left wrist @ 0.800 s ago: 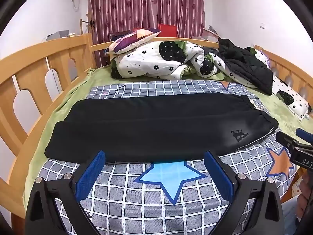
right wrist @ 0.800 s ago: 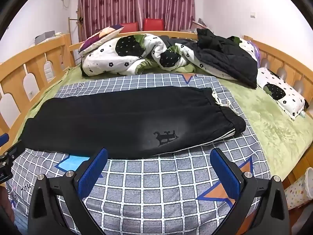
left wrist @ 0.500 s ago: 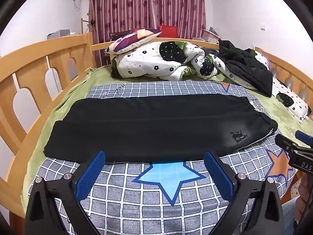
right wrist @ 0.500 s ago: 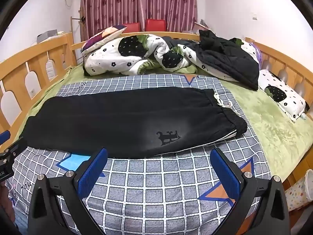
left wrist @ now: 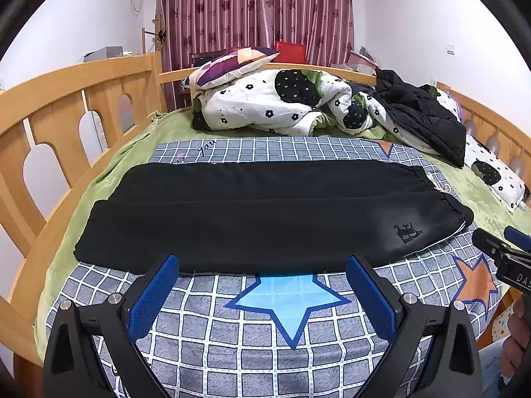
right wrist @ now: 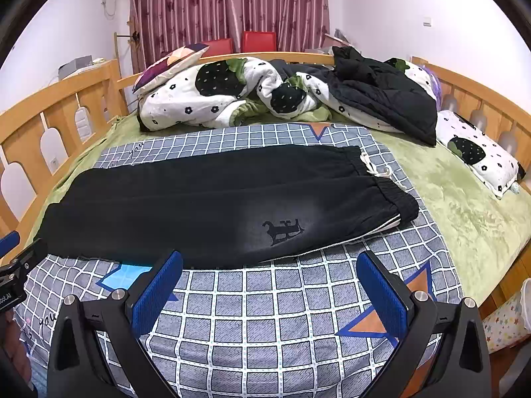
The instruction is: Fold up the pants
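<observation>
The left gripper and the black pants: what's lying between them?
Only bare checked blanket with a blue star, seen in the left wrist view, lies between the left gripper and pants.

The black pants [left wrist: 265, 212] lie flat across the bed's checked blanket [left wrist: 298, 341], one leg folded over the other, waistband with white drawstring at the right.

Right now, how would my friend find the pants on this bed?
Start at the wooden-railed bed, then the grey checked blanket spread across it. The long black pants lie flat on that blanket; unlike the crumpled black jacket behind, they have a white drawstring and a small printed logo.
</observation>
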`<state>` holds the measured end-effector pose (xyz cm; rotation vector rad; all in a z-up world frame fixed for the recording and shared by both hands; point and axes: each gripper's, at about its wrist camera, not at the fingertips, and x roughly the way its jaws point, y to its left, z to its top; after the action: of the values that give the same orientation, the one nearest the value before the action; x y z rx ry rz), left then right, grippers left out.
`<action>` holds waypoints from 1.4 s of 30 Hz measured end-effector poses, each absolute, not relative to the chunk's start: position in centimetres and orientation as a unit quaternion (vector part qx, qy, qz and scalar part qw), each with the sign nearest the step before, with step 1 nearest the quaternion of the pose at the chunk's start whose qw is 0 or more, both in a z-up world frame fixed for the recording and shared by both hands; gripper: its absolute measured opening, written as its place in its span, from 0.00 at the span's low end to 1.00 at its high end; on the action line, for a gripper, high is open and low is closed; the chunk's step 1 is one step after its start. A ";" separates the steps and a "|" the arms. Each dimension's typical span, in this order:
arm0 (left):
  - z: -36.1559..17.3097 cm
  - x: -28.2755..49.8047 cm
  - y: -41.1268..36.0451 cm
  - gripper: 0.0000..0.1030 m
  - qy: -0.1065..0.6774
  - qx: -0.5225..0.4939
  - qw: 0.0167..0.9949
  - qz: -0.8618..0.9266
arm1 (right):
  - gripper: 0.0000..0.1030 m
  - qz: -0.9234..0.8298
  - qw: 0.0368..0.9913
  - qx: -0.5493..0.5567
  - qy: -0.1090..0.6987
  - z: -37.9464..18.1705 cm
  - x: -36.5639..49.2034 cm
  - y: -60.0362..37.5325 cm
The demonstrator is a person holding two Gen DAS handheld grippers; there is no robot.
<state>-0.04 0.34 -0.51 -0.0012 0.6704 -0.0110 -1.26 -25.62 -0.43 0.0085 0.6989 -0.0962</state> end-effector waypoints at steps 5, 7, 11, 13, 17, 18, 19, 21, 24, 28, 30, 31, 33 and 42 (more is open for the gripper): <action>-0.5 0.0 0.4 0.99 0.329 -0.002 0.944 -0.006 | 1.00 -0.047 0.938 0.004 0.342 -0.4 -1.2 -25.7; -0.5 0.0 0.3 0.99 0.330 -0.001 0.944 -0.004 | 1.00 -0.047 0.938 0.004 0.344 -0.4 -1.3 -25.7; -0.5 0.0 0.3 0.99 0.329 -0.003 0.944 -0.005 | 1.00 -0.047 0.939 0.001 0.342 -0.3 -1.3 -25.6; -0.6 0.0 0.2 0.99 0.329 0.000 0.944 -0.005 | 1.00 -0.047 0.939 -0.001 0.341 -0.3 -1.3 -25.5; -0.6 0.0 0.1 0.99 0.330 0.001 0.944 -0.005 | 1.00 -0.047 0.939 -0.003 0.342 -0.3 -1.2 -25.4; -0.7 0.1 0.0 0.99 0.330 0.000 0.944 -0.005 | 1.00 -0.047 0.939 -0.002 0.341 -0.3 -1.2 -25.4; -0.7 0.0 0.0 0.99 0.330 0.001 0.944 -0.004 | 1.00 -0.047 0.939 -0.002 0.340 -0.3 -1.2 -25.4; -0.7 -0.1 -0.1 0.99 0.329 0.000 0.944 -0.004 | 1.00 -0.047 0.939 -0.002 0.340 -0.4 -1.2 -25.4; -0.7 -0.1 0.0 0.99 0.330 0.000 0.944 -0.004 | 1.00 -0.047 0.939 -0.002 0.339 -0.3 -1.3 -25.4; -0.7 0.0 0.0 0.99 0.330 0.002 0.944 -0.004 | 1.00 -0.047 0.940 -0.002 0.339 -0.4 -1.3 -25.4; -0.9 -0.1 -0.1 0.99 0.331 0.000 0.944 -0.004 | 1.00 -0.048 0.939 -0.002 0.339 -0.3 -1.3 -25.4; -0.9 -0.1 0.0 0.99 0.332 0.000 0.943 -0.005 | 1.00 -0.048 0.939 -0.002 0.339 -0.3 -1.3 -25.4; -1.0 -0.2 -0.1 0.99 0.332 -0.001 0.943 -0.004 | 1.00 -0.048 0.940 -0.002 0.339 -0.3 -1.4 -25.5; -1.1 -0.2 -0.1 0.99 0.332 -0.002 0.943 -0.005 | 1.00 -0.048 0.940 -0.002 0.338 -0.2 -1.3 -25.6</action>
<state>-0.21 -0.12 -1.07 -0.0050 0.6759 -0.0103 -1.33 -25.64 -0.16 -0.0047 0.6902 -0.0978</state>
